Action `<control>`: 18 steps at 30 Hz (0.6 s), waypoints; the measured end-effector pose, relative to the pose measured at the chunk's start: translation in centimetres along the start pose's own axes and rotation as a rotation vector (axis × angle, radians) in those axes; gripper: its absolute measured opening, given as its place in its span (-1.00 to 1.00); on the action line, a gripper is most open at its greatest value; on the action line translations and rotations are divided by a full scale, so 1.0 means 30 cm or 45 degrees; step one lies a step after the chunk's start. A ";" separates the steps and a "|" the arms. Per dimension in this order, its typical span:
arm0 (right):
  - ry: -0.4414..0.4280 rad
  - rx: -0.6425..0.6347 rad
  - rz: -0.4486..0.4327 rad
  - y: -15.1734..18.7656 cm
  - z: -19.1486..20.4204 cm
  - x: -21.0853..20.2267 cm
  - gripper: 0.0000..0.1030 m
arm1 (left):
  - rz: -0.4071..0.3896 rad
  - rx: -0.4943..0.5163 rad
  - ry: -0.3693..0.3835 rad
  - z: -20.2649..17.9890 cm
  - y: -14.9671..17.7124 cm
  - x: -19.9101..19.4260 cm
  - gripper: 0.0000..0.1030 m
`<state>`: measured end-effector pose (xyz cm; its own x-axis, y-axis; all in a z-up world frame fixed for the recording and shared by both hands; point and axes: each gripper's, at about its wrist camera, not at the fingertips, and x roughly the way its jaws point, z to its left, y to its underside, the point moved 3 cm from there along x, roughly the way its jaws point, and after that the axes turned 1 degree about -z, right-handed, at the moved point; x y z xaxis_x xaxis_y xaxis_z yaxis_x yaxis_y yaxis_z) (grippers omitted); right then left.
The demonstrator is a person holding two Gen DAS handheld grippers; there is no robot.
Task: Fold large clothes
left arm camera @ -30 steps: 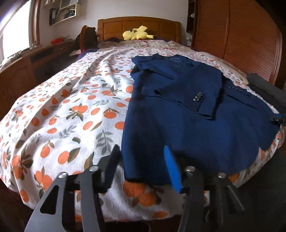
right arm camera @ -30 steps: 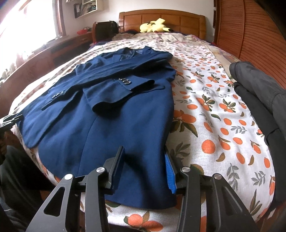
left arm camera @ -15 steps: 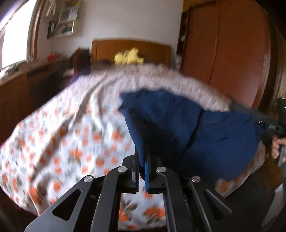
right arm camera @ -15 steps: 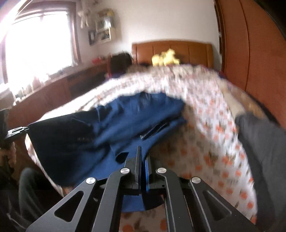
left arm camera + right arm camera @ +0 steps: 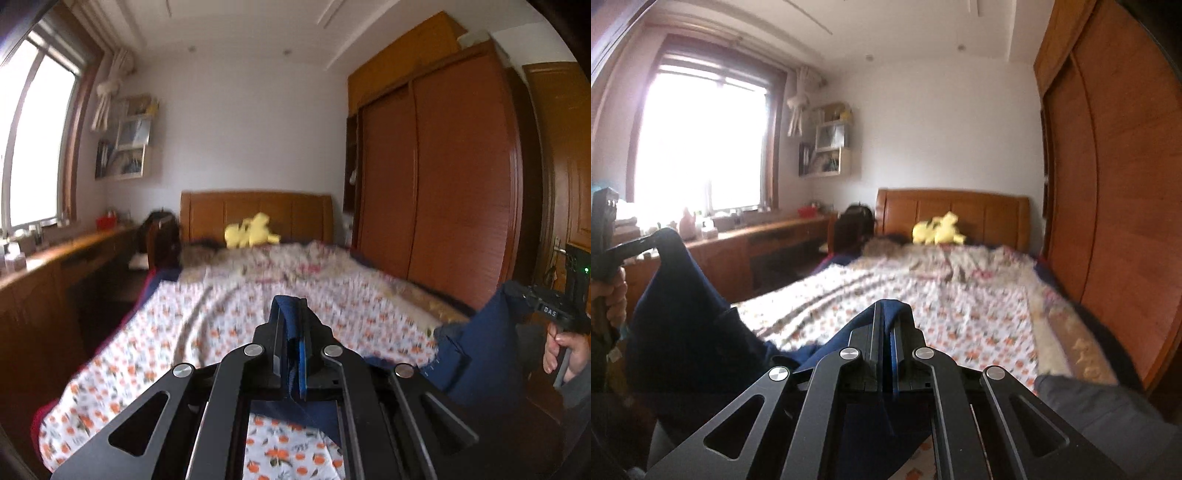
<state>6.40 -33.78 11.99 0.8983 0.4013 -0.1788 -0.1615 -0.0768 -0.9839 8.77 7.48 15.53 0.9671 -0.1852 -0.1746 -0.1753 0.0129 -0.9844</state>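
Navy jacket (image 5: pixel 476 354) hem clamped in left claw (image 5: pixel 291 332) and right claw (image 5: pixel 884 325), I hold it hanging between them above bed (image 5: pixel 207 317). No fold laid yet; folding ahead.

Navy blue jacket (image 5: pixel 476 354), plain all over, against a white bedspread (image 5: pixel 207 325) scattered with orange fruit and grey-green leaves. Bright yellow plush toy (image 5: pixel 938 229) up by the orange-brown wooden headboard (image 5: pixel 982 214); black gripper fingers (image 5: pixel 273 343), one pad blue.

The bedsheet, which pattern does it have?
White bedsheet with orange fruits and leaves, clearest in the left wrist view.
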 end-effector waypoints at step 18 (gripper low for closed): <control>0.148 0.003 0.197 0.191 -0.203 0.246 -0.97 | 0.228 -0.008 -0.117 0.098 0.229 0.370 -0.92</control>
<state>14.58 -36.83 5.05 0.9038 0.2766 -0.3267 -0.3026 -0.1271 -0.9446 18.85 8.41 6.77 0.9332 -0.0904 -0.3479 -0.3465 0.0316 -0.9375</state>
